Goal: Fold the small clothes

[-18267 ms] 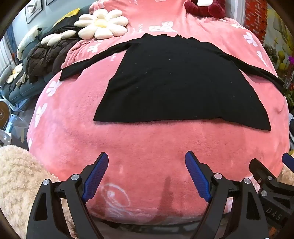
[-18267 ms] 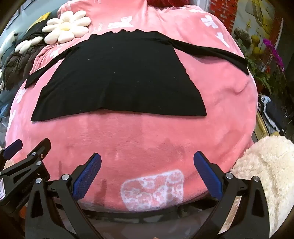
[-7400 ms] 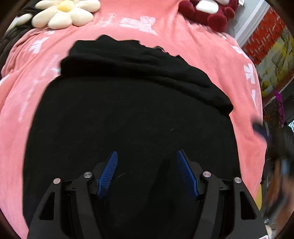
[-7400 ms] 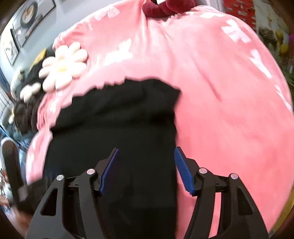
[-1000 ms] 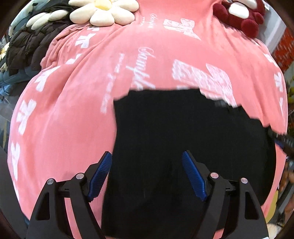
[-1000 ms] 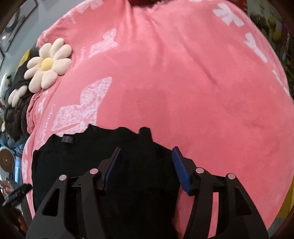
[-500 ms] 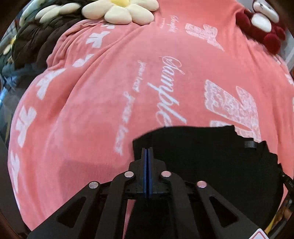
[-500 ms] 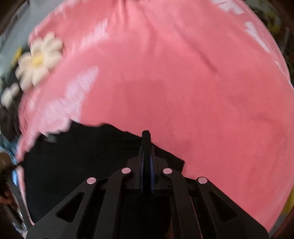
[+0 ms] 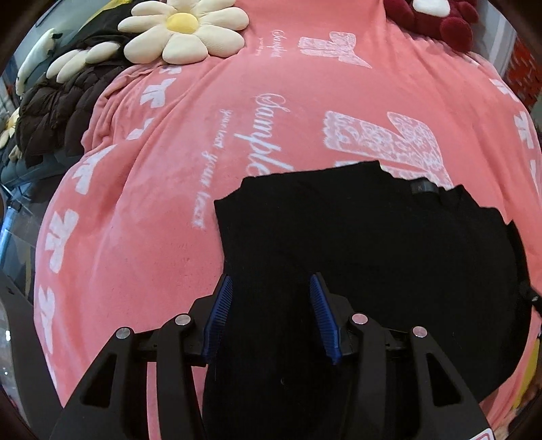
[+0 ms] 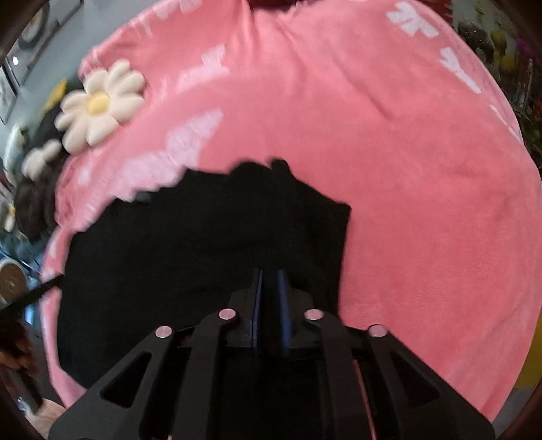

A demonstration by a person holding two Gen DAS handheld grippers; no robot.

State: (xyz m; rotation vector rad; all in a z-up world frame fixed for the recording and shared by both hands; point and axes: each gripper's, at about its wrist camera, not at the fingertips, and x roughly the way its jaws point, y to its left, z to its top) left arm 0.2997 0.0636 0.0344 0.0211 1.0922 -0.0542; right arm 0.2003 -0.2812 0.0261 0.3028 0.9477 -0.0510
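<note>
A black garment [image 9: 372, 237], folded to a compact block with its neck label up, lies on the near part of a pink blanket [image 9: 152, 220]. My left gripper [image 9: 270, 277] hovers over the garment's left near edge. Its jaws are opening, and the blue pads stand apart without pressing the cloth under them. In the right wrist view the same black garment [image 10: 203, 237] fills the lower left. My right gripper [image 10: 270, 272] sits at its right near part. Those jaws are just starting to open, with a narrow slit left that black cloth fills.
The pink blanket [image 10: 423, 203] covers a rounded bed or cushion that falls away at the sides. A daisy-shaped cushion [image 9: 184, 28] and a brown quilted jacket [image 9: 57, 108] lie at the far left. A dark red plush toy [image 9: 440, 17] sits at the far right.
Half a second ago both grippers were pinched shut at the garment's far edge. Now the left jaws have spread apart and the right shows a slim gap. Both views have drawn back over the folded garment.
</note>
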